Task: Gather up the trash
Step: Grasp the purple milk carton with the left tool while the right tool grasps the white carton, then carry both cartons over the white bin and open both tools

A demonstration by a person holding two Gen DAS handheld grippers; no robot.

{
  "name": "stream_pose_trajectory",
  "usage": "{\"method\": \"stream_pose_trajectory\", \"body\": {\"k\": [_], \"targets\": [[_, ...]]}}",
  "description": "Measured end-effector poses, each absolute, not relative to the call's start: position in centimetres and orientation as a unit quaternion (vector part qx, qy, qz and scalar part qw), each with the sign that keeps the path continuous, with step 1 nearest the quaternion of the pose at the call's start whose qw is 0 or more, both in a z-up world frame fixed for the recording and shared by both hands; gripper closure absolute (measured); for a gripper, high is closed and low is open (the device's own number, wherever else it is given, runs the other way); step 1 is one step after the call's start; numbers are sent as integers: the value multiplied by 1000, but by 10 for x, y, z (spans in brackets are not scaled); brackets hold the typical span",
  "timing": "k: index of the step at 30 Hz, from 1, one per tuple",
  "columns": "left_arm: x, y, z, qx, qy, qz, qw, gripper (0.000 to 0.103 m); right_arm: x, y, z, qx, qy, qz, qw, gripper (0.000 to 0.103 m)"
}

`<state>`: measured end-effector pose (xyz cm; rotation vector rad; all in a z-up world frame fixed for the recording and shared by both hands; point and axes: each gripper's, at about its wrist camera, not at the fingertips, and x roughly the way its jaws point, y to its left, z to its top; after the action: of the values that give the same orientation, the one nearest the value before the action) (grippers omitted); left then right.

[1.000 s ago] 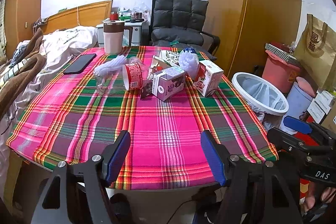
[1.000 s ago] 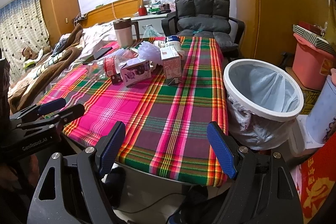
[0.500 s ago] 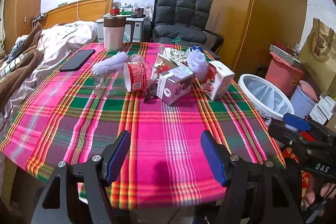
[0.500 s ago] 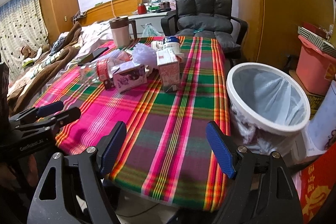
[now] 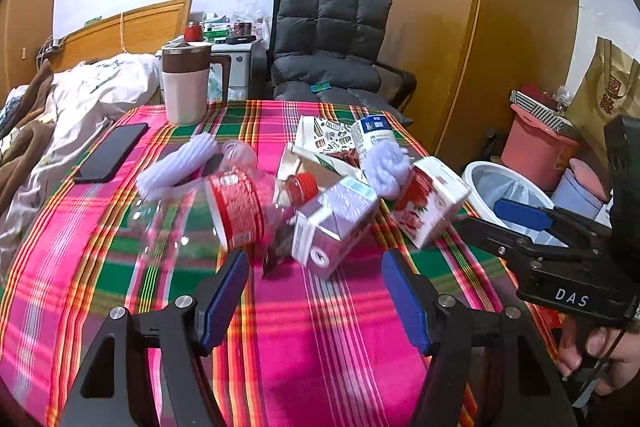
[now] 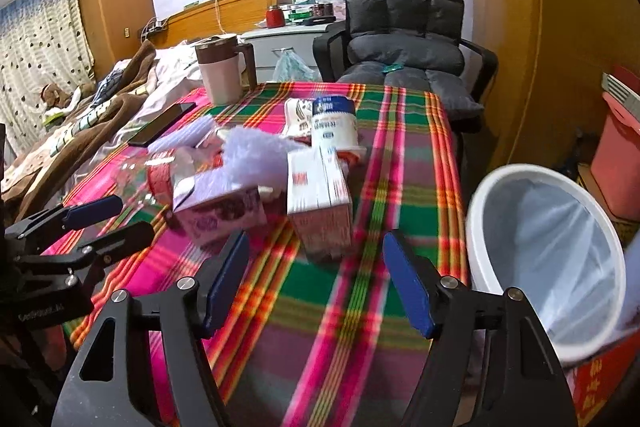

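Left wrist view: left gripper (image 5: pixel 316 301) gapes wide, empty; purple carton (image 5: pixel 334 227), red-label bottle (image 5: pixel 208 215) and red carton (image 5: pixel 428 199) all lie uncollected on the plaid tablecloth (image 5: pixel 320 347). Right wrist view: right gripper (image 6: pixel 316 285) empty, jaws closing slightly; lined bin (image 6: pixel 548 259) beside the table looks empty, so nothing seems collected yet.

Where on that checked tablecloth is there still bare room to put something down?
The near part of the pink and green checked tablecloth is bare, from the purple carton and red and white carton to the table edge. The strip toward the white lined bin is free too. The middle is crowded with cartons, a clear bottle and wrappers.
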<state>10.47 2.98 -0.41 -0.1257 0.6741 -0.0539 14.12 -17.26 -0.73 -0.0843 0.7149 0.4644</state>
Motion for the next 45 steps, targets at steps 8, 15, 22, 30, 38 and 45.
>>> {"method": "stream_pose_trajectory", "body": {"k": [8, 15, 22, 30, 38, 45], "targets": [[137, 26, -11, -43, 336, -53, 939, 34, 159, -167, -13, -43, 357, 235, 903, 56], [156, 20, -15, -26, 338, -68, 938, 34, 158, -178, -10, -27, 361, 237, 902, 62], [169, 15, -20, -15, 347, -80, 934, 36, 155, -188, -8, -10, 365, 236, 901, 62], [161, 11, -21, -30, 358, -82, 929, 58, 149, -198, -5, 0, 362, 227, 904, 62], [129, 11, -8, -49, 350, -68, 933, 59, 136, -204, 0, 4, 354, 223, 908, 62], [100, 13, 10, -62, 339, -60, 937, 59, 124, -209, 6, 10, 344, 218, 913, 62]]}}
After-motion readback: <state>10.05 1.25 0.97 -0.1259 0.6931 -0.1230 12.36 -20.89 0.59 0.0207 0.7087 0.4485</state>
